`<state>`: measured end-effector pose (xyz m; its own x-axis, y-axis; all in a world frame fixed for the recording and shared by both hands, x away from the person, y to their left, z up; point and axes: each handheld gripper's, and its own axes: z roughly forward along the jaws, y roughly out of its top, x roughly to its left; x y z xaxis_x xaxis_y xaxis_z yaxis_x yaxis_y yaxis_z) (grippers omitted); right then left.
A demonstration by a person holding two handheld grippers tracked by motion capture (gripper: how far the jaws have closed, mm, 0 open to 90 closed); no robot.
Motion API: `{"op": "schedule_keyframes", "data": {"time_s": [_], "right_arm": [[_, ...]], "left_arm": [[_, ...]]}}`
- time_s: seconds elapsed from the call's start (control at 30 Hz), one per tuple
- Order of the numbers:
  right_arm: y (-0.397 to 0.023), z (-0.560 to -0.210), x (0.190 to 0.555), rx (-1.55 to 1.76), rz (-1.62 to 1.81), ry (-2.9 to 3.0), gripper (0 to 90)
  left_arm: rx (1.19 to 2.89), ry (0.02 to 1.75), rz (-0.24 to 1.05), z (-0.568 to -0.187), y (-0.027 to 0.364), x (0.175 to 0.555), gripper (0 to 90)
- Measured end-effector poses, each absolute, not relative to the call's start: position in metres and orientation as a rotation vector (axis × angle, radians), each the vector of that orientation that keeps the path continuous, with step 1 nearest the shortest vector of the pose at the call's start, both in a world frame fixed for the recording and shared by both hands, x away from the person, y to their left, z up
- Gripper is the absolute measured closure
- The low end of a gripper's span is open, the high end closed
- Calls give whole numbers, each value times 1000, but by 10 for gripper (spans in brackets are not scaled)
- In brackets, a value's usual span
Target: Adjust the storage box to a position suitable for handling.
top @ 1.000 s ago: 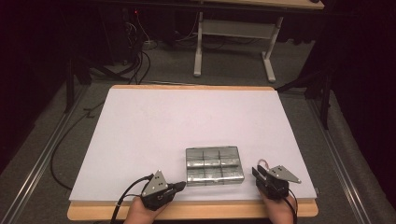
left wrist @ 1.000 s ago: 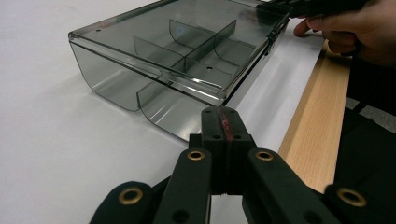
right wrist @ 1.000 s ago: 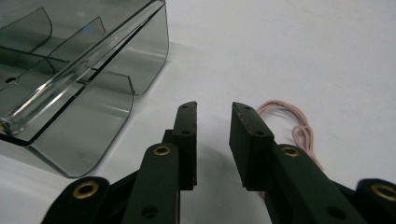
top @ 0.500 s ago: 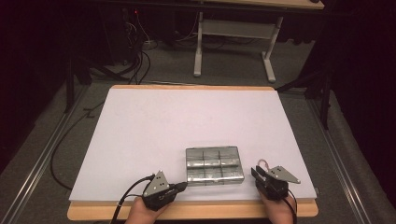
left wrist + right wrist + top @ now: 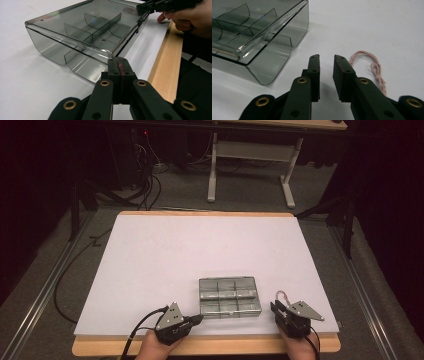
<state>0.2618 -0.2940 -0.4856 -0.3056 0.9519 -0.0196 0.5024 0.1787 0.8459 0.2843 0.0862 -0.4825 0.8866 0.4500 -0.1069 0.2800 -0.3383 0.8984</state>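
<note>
Beside the clear box [image 5: 230, 296], left tongs [image 5: 120, 65] closed empty; right tongs [image 5: 326, 61] slightly apart, closing, empty.

Compartment box [image 5: 229, 297] between hand-held grippers

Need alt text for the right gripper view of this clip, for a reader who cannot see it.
The right hand-held gripper rests low over a white table, its jaws slightly apart with nothing between them; they have just been closing. A smoky clear plastic compartment box, lid shut, sits at upper left, and a twisted pink cord lies to the right.
</note>
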Motion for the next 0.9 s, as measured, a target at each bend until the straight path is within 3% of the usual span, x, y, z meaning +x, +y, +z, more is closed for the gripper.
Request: {"op": "schedule_keyframes", "data": {"time_s": [0.3, 0.43, 0.9], "right_arm": [[-295, -484, 249, 1365, 1028, 1891, 822], [-293, -483, 245, 1332, 1012, 1906, 900], [-271, -467, 237, 1225, 1086, 1927, 896]], "left_arm": [[1928, 511, 191, -478, 81, 288, 898], [1915, 499, 190, -475, 78, 290, 898], [1899, 503, 204, -472, 74, 294, 890]]}}
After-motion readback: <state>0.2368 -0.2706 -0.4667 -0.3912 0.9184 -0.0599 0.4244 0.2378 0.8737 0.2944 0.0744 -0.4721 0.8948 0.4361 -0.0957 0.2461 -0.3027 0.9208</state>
